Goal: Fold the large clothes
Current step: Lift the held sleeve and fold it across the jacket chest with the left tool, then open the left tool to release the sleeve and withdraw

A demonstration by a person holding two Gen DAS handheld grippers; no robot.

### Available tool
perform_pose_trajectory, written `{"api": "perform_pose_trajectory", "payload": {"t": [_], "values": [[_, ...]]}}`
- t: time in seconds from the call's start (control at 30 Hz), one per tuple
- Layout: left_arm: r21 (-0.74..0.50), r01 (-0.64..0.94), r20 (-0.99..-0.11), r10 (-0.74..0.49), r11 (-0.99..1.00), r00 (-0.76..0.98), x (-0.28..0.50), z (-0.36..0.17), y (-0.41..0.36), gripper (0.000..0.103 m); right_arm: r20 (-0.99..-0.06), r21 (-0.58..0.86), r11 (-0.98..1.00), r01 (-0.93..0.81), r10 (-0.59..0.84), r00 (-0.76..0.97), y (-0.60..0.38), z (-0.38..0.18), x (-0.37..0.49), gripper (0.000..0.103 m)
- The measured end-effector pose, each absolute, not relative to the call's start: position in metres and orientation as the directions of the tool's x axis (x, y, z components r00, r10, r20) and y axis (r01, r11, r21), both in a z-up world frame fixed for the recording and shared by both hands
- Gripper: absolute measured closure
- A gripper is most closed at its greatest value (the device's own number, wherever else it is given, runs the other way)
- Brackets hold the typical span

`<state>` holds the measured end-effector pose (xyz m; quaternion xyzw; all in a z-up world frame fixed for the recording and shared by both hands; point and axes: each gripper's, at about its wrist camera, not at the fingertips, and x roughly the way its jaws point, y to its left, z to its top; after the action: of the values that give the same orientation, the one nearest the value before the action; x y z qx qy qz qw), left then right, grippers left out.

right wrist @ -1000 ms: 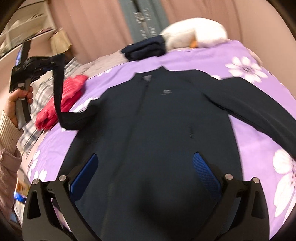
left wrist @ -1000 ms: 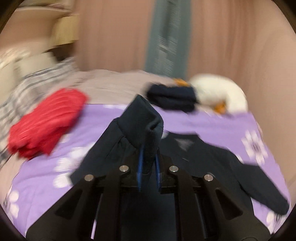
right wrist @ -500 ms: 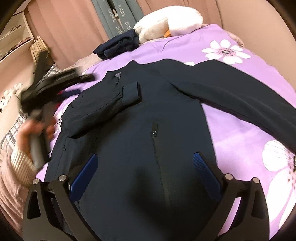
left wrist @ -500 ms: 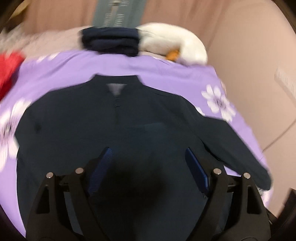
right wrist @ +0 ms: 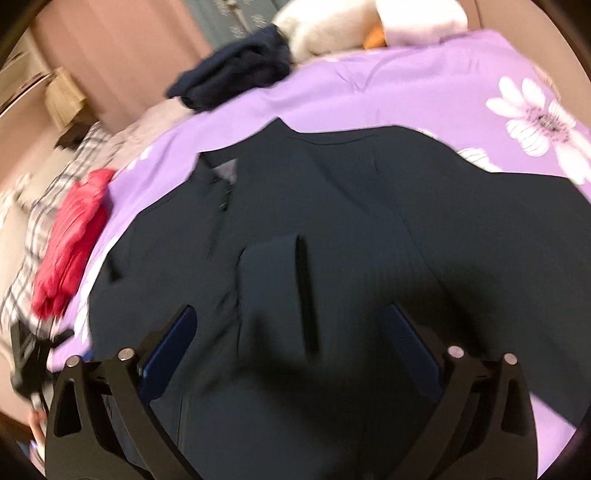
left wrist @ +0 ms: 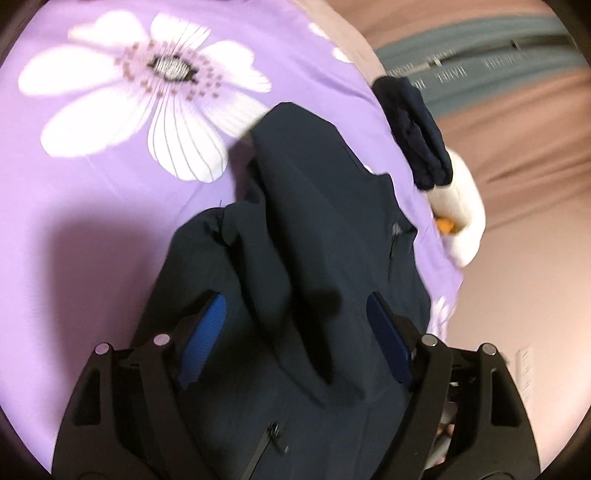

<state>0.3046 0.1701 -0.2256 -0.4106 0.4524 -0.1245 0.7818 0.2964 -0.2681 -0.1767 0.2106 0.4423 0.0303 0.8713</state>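
A dark navy zip jacket (right wrist: 351,229) lies flat on the purple flowered bedspread (right wrist: 406,88). One sleeve lies folded across its chest, cuff (right wrist: 273,258) near the middle. In the left wrist view the jacket (left wrist: 314,229) fills the centre, with the folded sleeve running down it. My left gripper (left wrist: 295,325) is open and empty, just above the jacket near its side. My right gripper (right wrist: 291,343) is open and empty, low over the jacket's front.
A folded navy garment (right wrist: 240,70) and a white plush toy (right wrist: 351,22) lie at the head of the bed. A red garment (right wrist: 70,236) lies on a plaid blanket (right wrist: 33,221) at the left. Curtains hang behind.
My left gripper let go of the sleeve, which now lies folded across the chest, then swung to the jacket's side. My right gripper moved in lower over the jacket.
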Motion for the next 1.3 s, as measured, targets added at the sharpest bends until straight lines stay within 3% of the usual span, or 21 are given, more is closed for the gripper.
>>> {"api": "perform_pose_trajectory", "payload": {"t": [0.07, 0.13, 0.17, 0.2, 0.23, 0.3, 0.43, 0.57, 0.7, 0.73, 0.8, 0.9, 1.03, 1.1, 1.2, 1.3], "values": [[-0.774, -0.189, -0.589, -0.580, 0.604, 0.562, 0.313, -0.233, 0.166, 0.026, -0.784, 0.392, 0.908, 0.146, 0.247, 0.570, -0.267, -0.189, 0.316, 0.028], [-0.789, -0.211, -0.578, -0.581, 0.577, 0.574, 0.323, -0.239, 0.167, 0.027, -0.805, 0.391, 0.912, 0.125, 0.274, 0.526, -0.261, -0.200, 0.329, 0.072], [-0.795, -0.224, -0.572, -0.574, 0.563, 0.586, 0.328, -0.242, 0.168, 0.031, -0.808, 0.386, 0.916, 0.111, 0.278, 0.519, -0.258, -0.202, 0.331, 0.078], [-0.809, -0.244, -0.557, -0.562, 0.535, 0.611, 0.332, -0.244, 0.171, 0.033, -0.809, 0.357, 0.929, 0.095, 0.256, 0.529, -0.254, -0.200, 0.331, 0.096], [-0.824, -0.257, -0.538, -0.554, 0.505, 0.636, 0.334, -0.245, 0.175, 0.033, -0.792, 0.357, 0.931, 0.073, 0.261, 0.552, -0.253, -0.195, 0.329, 0.098], [-0.839, -0.275, -0.516, -0.529, 0.469, 0.673, 0.338, -0.245, 0.183, 0.033, -0.751, 0.387, 0.919, 0.077, 0.266, 0.604, -0.261, -0.182, 0.324, 0.099], [-0.834, -0.283, -0.526, -0.525, 0.474, 0.669, 0.347, -0.246, 0.179, 0.032, -0.687, 0.400, 0.885, 0.240, 0.116, 0.717, -0.306, -0.157, 0.296, 0.100], [-0.814, -0.282, -0.548, -0.509, 0.508, 0.663, 0.350, -0.245, 0.174, 0.032, -0.804, 0.238, 0.937, 0.256, 0.042, 0.593, -0.306, -0.188, 0.290, 0.100], [-0.778, -0.312, -0.598, -0.491, 0.545, 0.633, 0.348, -0.243, 0.180, 0.041, -0.813, 0.279, 0.927, 0.252, 0.088, 0.575, -0.310, -0.195, 0.284, 0.094], [-0.753, -0.305, -0.624, -0.485, 0.583, 0.612, 0.346, -0.239, 0.180, 0.041, -0.812, 0.287, 0.923, 0.256, 0.093, 0.577, -0.313, -0.192, 0.283, 0.086], [-0.657, -0.276, -0.701, -0.435, 0.702, 0.565, 0.340, -0.226, 0.178, 0.038, -0.800, 0.284, 0.921, 0.268, 0.073, 0.596, -0.316, -0.181, 0.279, 0.079], [-0.487, -0.197, -0.764, -0.306, 0.851, 0.568, 0.331, -0.200, 0.174, 0.038, -0.751, 0.213, 0.952, 0.218, 0.017, 0.661, -0.307, -0.155, 0.268, 0.073], [-0.330, -0.072, -0.765, -0.221, 0.941, 0.605, 0.343, -0.174, 0.143, 0.041, -0.744, 0.177, 0.984, 0.021, 0.120, 0.658, -0.263, -0.151, 0.283, 0.073], [-0.262, 0.002, -0.768, -0.210, 0.965, 0.605, 0.353, -0.172, 0.117, 0.054, -0.758, 0.136, 0.990, -0.043, 0.132, 0.638, -0.239, -0.159, 0.293, 0.073], [-0.169, 0.056, -0.802, -0.171, 0.984, 0.572, 0.361, -0.189, 0.091, 0.056, -0.785, 0.079, 0.996, -0.043, 0.089, 0.613, -0.220, -0.177, 0.303, 0.073], [-0.156, 0.038, -0.844, -0.153, 0.987, 0.514, 0.363, -0.223, 0.093, 0.056, -0.827, 0.037, 0.999, -0.012, 0.038, 0.560, -0.226, -0.204, 0.300, 0.076]]}}
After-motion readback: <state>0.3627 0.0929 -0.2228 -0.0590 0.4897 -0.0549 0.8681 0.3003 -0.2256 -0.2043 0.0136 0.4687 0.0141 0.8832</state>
